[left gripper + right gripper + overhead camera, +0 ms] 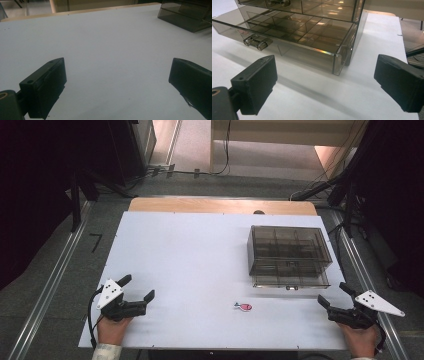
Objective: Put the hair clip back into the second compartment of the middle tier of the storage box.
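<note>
Both the left gripper [137, 288] and right gripper [334, 293] gape empty; the smoky drawer box [288, 255] and pink fish-shaped trinket [244, 306] bear no legible writing.

I see drawer box [289, 255]: smoked clear plastic, glossy, glints along edges; drawer handle [257, 42] clear, shiny plastic. Table [190, 265]: white top, matt, smooth; far edge pale wood. My left claw [137, 287] and right claw [332, 292]: black plastic, matt; grey plates on top flat, dull. Small pink item [244, 307] slightly glossy, material unclear.
</note>
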`<state>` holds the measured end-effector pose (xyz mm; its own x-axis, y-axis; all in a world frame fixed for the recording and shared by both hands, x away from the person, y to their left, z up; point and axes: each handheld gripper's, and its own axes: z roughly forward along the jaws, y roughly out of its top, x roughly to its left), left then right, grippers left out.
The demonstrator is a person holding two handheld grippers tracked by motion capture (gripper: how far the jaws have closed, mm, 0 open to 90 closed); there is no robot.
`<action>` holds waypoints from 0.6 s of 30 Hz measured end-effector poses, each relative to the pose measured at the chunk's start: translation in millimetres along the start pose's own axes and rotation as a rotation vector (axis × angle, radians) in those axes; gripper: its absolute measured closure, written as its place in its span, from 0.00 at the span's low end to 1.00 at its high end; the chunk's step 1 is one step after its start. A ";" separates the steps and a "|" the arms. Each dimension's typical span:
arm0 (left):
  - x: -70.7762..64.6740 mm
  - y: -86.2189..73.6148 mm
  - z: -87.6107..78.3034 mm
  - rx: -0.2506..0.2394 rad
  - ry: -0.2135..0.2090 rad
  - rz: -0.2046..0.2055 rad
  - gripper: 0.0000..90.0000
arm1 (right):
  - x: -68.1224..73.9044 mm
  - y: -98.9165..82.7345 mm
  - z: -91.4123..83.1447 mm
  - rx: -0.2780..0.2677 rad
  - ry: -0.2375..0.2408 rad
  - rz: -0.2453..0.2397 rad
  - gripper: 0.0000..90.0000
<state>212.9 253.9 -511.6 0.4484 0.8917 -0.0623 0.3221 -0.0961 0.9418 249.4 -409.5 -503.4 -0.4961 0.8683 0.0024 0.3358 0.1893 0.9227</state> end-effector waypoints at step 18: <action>0.3 0.1 -0.1 0.001 -0.001 -0.001 0.02 | 11.4 0.2 0.5 0.028 0.048 -0.099 0.04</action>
<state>213.0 254.2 -511.5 0.4491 0.8912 -0.0634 0.3229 -0.0957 0.9416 244.2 -399.4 -503.3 -0.5653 0.8220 -0.0688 0.3054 0.2860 0.9083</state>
